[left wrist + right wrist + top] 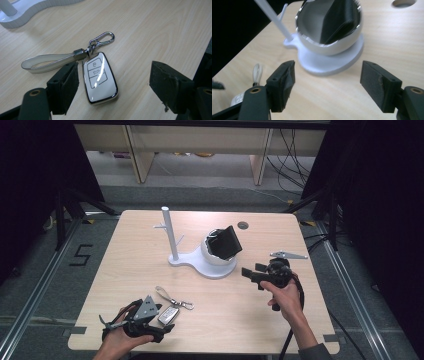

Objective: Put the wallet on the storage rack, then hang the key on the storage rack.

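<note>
Now left gripper (110,85) wide around key fob (100,78)

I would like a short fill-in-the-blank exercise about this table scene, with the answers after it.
1. The white car key fob lies between the jaws of the ___ gripper.
2. The black wallet stands in a white ___.
3. The silver carabiner clip lies on the ___ table.

Answers: left; bowl; wooden
</note>
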Motion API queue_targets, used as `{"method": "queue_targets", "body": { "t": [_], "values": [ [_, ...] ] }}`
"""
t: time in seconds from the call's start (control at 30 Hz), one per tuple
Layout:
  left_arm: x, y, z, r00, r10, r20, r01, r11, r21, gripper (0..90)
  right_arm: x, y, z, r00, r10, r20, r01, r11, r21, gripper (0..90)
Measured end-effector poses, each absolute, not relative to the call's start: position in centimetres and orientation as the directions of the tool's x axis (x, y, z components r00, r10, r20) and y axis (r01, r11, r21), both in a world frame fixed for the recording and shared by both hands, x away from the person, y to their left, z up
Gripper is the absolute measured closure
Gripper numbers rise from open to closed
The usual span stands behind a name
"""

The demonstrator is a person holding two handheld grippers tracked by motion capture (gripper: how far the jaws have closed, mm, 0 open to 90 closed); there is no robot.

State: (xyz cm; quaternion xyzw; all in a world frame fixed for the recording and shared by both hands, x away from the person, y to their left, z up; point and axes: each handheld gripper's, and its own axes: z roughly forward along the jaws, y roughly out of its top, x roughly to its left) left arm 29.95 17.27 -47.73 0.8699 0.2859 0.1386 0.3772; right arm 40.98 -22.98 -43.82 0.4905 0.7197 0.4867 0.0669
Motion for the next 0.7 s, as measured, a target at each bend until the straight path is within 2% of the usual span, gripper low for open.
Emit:
{"method": "queue_targets", "body": {
  "t": [0.07, 0.17, 0.2, 0.7],
  "values": [
    [29.9, 17.4, -47.7, 0.796, 0.605, 0.035, 0.395, -0.561, 0.727, 23.4, 40.2, -22.4, -44.2, -0.501, 0.763, 0.407, 0.662, 0.036, 0.749, 28.4],
    [29.8, 17.4, -47.9, 0.79, 0.613, 0.015, 0.403, -0.537, 0.741, 23.4, 39.5, -21.8, -45.0, -0.515, 0.768, 0.381, 0.661, 0.074, 0.746, 27.8],
    [29.7, 17.5, -47.8, 0.793, 0.609, 0.023, 0.399, -0.548, 0.735, 23.4, 39.2, -21.7, -45.5, -0.542, 0.768, 0.341, 0.64, 0.115, 0.759, 26.4],
    [29.7, 17.6, -47.9, 0.795, 0.605, 0.042, 0.393, -0.567, 0.724, 23.4, 35.1, -21.0, -48.5, -0.579, 0.752, 0.316, 0.677, 0.227, 0.7, 20.5]
  ]
}}
